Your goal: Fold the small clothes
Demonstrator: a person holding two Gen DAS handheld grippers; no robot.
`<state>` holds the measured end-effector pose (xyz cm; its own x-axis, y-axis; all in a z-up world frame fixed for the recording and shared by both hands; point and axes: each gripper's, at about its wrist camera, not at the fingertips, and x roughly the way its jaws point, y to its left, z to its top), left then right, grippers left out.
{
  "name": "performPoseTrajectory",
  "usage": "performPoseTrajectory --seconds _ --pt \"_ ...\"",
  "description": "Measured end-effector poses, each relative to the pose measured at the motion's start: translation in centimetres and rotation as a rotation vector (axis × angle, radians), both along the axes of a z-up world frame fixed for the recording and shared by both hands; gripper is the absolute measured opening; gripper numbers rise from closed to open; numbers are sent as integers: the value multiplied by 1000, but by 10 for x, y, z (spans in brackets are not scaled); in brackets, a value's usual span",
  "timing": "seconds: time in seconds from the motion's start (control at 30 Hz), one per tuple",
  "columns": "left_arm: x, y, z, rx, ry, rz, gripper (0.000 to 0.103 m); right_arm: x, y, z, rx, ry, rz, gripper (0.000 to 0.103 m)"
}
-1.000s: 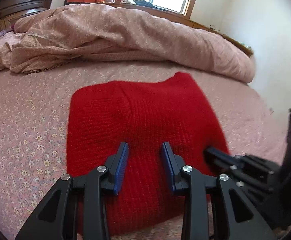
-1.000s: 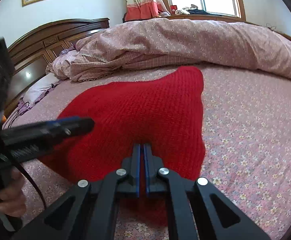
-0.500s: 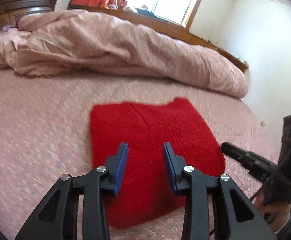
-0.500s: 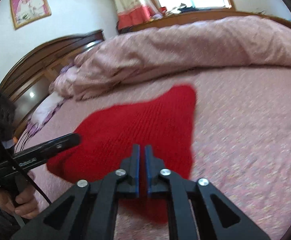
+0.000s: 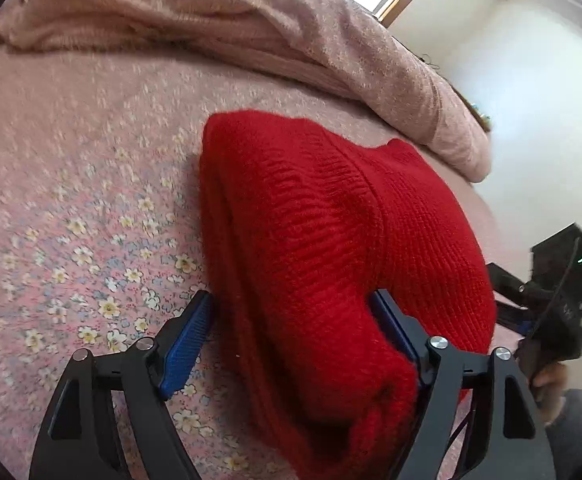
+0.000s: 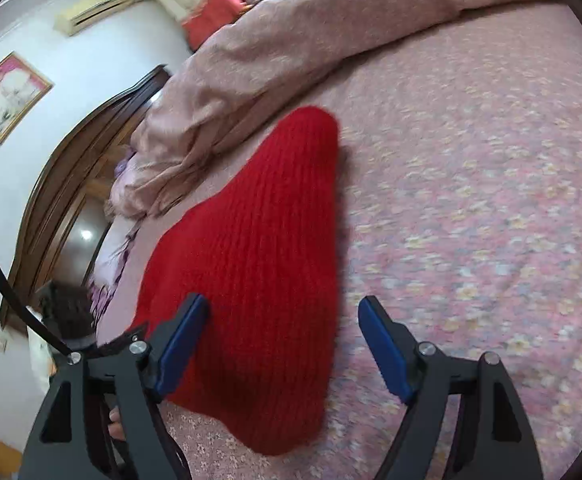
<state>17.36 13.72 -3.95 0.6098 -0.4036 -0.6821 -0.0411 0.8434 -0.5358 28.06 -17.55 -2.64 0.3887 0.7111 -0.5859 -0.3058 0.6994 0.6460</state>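
Left wrist view: the left gripper (image 5: 291, 316) stands with its jaws spread wide, one blue pad (image 5: 187, 344) just off the left edge of the red knitted garment (image 5: 331, 240), the other pad against the garment's near right part. The jaws straddle the folded cloth without pinching it. The garment lies in a thick folded bundle on the bed (image 5: 71, 200), whose cover is pink with small flowers. A rumpled pink quilt (image 5: 251, 28) is heaped behind it, well apart from the grippers. At the right edge part of the right gripper's body and the hand (image 5: 551, 384) holding it are visible.

Right wrist view: the right gripper (image 6: 283, 320) is likewise wide open and holds nothing. Its left pad (image 6: 183, 344) lies over the near part of the red garment (image 6: 259, 264); its right pad (image 6: 383, 356) hangs over bare bed cover (image 6: 471, 200) just beside the garment's right edge. The quilt (image 6: 291, 52) lies beyond, with a dark wooden headboard (image 6: 63, 184) and a framed picture (image 6: 7, 96) on the wall at left.
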Motion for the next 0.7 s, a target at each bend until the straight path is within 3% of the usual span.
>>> performPoseTrajectory --seconds 0.1,0.17,0.43,0.6,0.7 --pt "0 13 -10 -136 31 -12 77 6 1 -14 97 86 34 85" --pt "-2 12 -9 -159 29 -34 75 9 1 -31 206 191 57 86" --pt "-7 5 -13 -180 10 -34 76 4 6 -36 217 167 62 87" --pt "8 -5 -12 -148 -3 -18 80 1 14 -36 183 136 69 88" --pt "11 -3 -10 -160 -10 1 73 1 16 -35 183 120 64 85"
